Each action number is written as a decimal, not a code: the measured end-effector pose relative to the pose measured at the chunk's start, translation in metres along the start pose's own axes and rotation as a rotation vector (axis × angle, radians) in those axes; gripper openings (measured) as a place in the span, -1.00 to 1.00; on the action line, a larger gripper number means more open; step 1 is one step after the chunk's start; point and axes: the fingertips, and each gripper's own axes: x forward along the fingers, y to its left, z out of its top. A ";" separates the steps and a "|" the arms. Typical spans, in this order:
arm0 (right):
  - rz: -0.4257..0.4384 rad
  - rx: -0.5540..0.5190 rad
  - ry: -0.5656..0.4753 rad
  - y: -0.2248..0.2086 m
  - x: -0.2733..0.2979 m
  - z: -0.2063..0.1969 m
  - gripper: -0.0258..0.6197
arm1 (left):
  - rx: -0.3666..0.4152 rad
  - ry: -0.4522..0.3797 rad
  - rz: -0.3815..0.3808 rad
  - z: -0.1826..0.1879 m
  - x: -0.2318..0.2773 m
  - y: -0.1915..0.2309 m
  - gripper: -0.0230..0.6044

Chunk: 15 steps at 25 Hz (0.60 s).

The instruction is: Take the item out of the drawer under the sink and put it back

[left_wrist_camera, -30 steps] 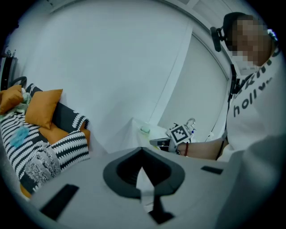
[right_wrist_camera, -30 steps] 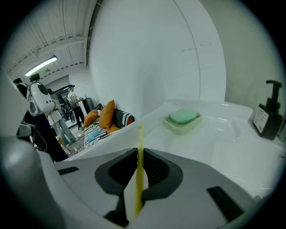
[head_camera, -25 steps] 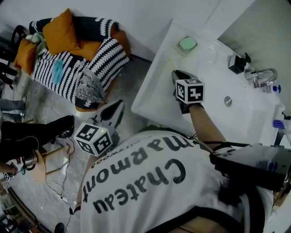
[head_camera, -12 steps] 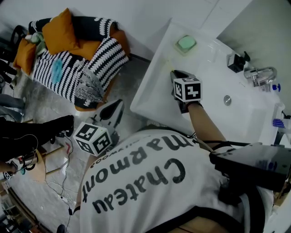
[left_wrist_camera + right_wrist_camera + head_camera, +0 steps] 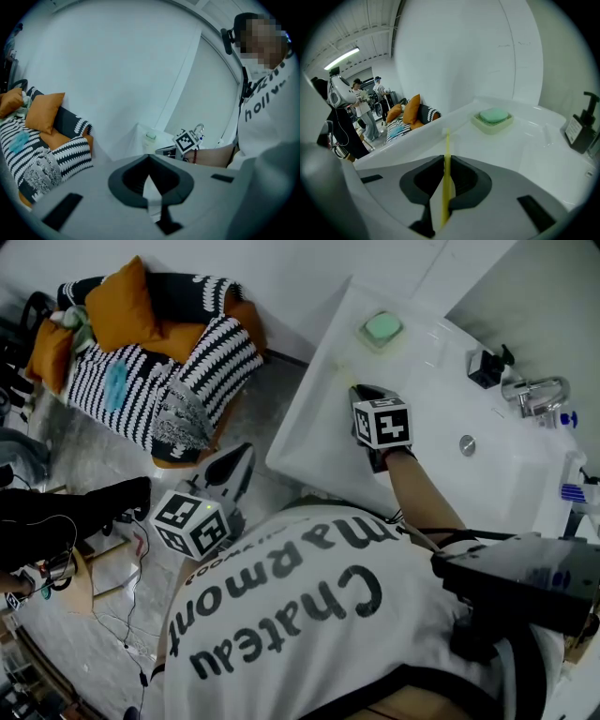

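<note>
White sink counter (image 5: 309,442) – biggest thing, lies under and ahead of the right gripper (image 5: 361,395); its glossy top fills the right gripper view (image 5: 525,154) beyond the jaws. Striped black-and-white armchair (image 5: 159,362) with orange cushions (image 5: 117,306) sits well ahead and left of the left gripper (image 5: 246,454), on the floor; from the right gripper it shows past the counter's edge, ahead-left (image 5: 410,115).

Right gripper (image 5: 445,161) tilts down over the counter, marker cube on top, jaws closed narrow on the yellow item (image 5: 447,145). Left gripper (image 5: 149,157) is held low beside the counter, aimed toward the wall and armchair, jaw tips pressed together with nothing between them.

Black dispenser (image 5: 580,126) stands far right of the right gripper, near the chrome faucet (image 5: 534,395). Soap dish (image 5: 493,117) with a pale green bar is ahead and slightly right of the right jaws, apart from them.

Yellow item – thin, flat, seen edge-on as one narrow pale-yellow line. It runs straight along the gap between the right pads, sticks out past the tips over the counter and runs back toward the camera. Cannot tell what it is, nor whether its far end touches the counter.
</note>
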 end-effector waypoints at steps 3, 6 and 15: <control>0.002 -0.015 0.014 0.002 0.001 -0.001 -0.76 | -0.002 -0.003 0.002 0.000 0.000 0.000 -0.90; 0.002 -0.033 0.024 0.004 0.002 -0.002 -0.76 | -0.002 -0.004 0.005 0.001 -0.001 0.000 -0.90; 0.004 -0.045 0.043 0.005 0.003 -0.003 -0.76 | -0.015 -0.006 0.006 -0.001 -0.002 0.000 -0.90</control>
